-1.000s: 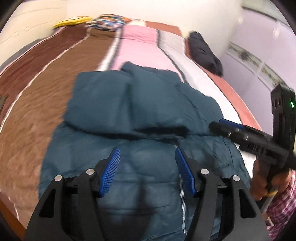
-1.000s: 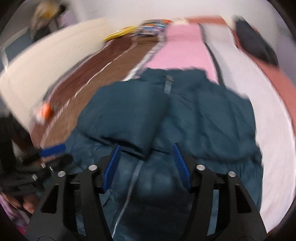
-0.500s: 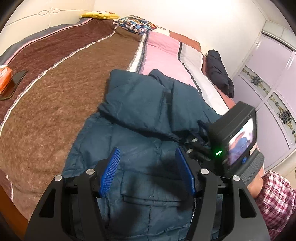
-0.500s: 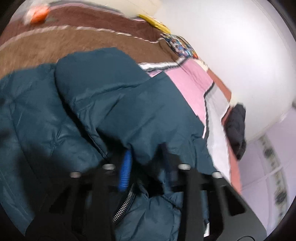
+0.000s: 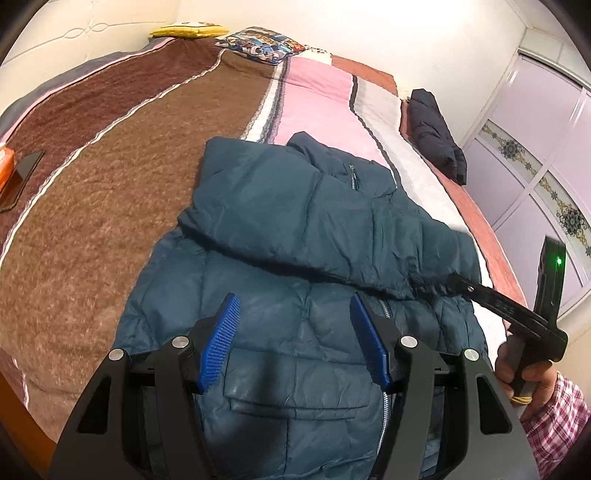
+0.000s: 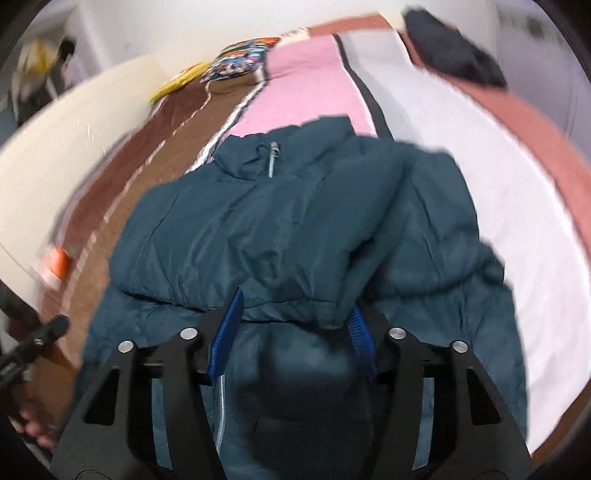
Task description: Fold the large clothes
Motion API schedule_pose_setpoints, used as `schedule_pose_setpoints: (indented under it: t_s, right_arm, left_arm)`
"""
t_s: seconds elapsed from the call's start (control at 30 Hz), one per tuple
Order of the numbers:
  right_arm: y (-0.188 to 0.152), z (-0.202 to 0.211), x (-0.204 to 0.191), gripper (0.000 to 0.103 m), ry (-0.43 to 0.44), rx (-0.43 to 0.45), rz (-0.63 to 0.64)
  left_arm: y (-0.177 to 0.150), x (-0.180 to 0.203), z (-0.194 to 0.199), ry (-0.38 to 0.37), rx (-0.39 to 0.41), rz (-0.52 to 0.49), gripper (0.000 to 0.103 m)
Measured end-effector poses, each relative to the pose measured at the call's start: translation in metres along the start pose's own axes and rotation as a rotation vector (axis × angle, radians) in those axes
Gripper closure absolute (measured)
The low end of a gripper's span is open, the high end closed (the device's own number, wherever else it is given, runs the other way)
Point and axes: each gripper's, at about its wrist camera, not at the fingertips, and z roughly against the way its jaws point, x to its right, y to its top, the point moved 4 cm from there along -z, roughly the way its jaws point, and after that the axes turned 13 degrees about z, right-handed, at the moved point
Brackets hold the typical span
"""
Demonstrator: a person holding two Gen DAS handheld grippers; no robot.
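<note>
Teal jacket (image 5: 295, 280) lies on the striped bed (image 5: 110, 184), sleeves crossed over its chest for folding. Right gripper (image 6: 291, 325), jaws just reopened, straddles a sleeve cuff; left gripper (image 5: 295, 332) hovers wide, empty.

Counting what's showing: 1 teal puffer jacket (image 5: 306, 236) lying on 1 bed (image 5: 110, 192). 1 dark folded garment (image 5: 436, 136) sitting near the far edge. 2 pillows by the headboard: 1 yellow pillow (image 5: 188, 30), 1 patterned pillow (image 5: 264, 46). 1 phone (image 5: 20, 177) and 1 orange pack (image 5: 5, 168) lying at the left side. 2 sets of tongs showing: left tongs (image 5: 293, 343), right tongs (image 6: 293, 325).
</note>
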Motion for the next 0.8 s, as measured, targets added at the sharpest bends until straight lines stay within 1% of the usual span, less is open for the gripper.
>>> schedule_pose_setpoints:
  t_s: [0.07, 0.17, 0.23, 0.27, 0.3, 0.33, 0.4, 0.47, 0.57, 0.6, 0.7, 0.77, 0.8]
  right_arm:
    - [-0.003, -0.001, 0.019, 0.044, 0.092, -0.011, -0.111]
    - [0.000, -0.005, 0.043, 0.044, 0.169, -0.012, -0.263]
    - [0.002, -0.005, 0.054, 0.045, 0.195, -0.016, -0.322]
    - [0.004, -0.007, 0.058, 0.050, 0.202, -0.018, -0.342]
    - [0.003, -0.006, 0.060, 0.070, 0.200, -0.021, -0.350]
    - [0.002, -0.008, 0.064, 0.093, 0.189, -0.033, -0.362]
    - [-0.005, -0.009, 0.072, 0.094, 0.190, -0.061, -0.395]
    - [-0.012, -0.004, 0.079, 0.095, 0.217, -0.059, -0.437]
    - [-0.024, 0.008, 0.085, 0.095, 0.214, -0.063, -0.435]
    - [-0.025, 0.003, 0.087, 0.095, 0.213, -0.069, -0.436]
    - [-0.034, -0.007, 0.092, 0.095, 0.196, -0.099, -0.450]
    - [-0.039, -0.011, 0.093, 0.095, 0.191, -0.109, -0.464]
    - [-0.040, -0.011, 0.093, 0.095, 0.188, -0.111, -0.463]
  left_arm:
    - [0.003, 0.003, -0.002, 0.011, 0.001, -0.006, 0.042]
    - [0.011, 0.006, -0.005, 0.031, 0.014, -0.020, 0.042]
    - [0.018, 0.009, -0.007, 0.044, 0.026, -0.030, 0.042]
    - [0.023, 0.010, -0.008, 0.054, 0.034, -0.034, 0.042]
    - [0.027, 0.010, -0.010, 0.066, 0.041, -0.037, 0.042]
    - [0.031, 0.010, -0.012, 0.074, 0.046, -0.036, 0.042]
    - [0.041, 0.010, -0.017, 0.097, 0.057, -0.032, 0.042]
    - [0.048, 0.012, -0.019, 0.103, 0.068, -0.032, 0.042]
    - [0.056, 0.015, -0.027, 0.116, 0.072, -0.040, 0.042]
    - [0.058, 0.016, -0.031, 0.122, 0.072, -0.046, 0.042]
    - [0.061, 0.016, -0.052, 0.169, 0.073, -0.060, 0.042]
    - [0.062, 0.011, -0.069, 0.224, 0.055, -0.049, 0.042]
    - [0.062, 0.006, -0.078, 0.241, 0.034, -0.029, 0.042]
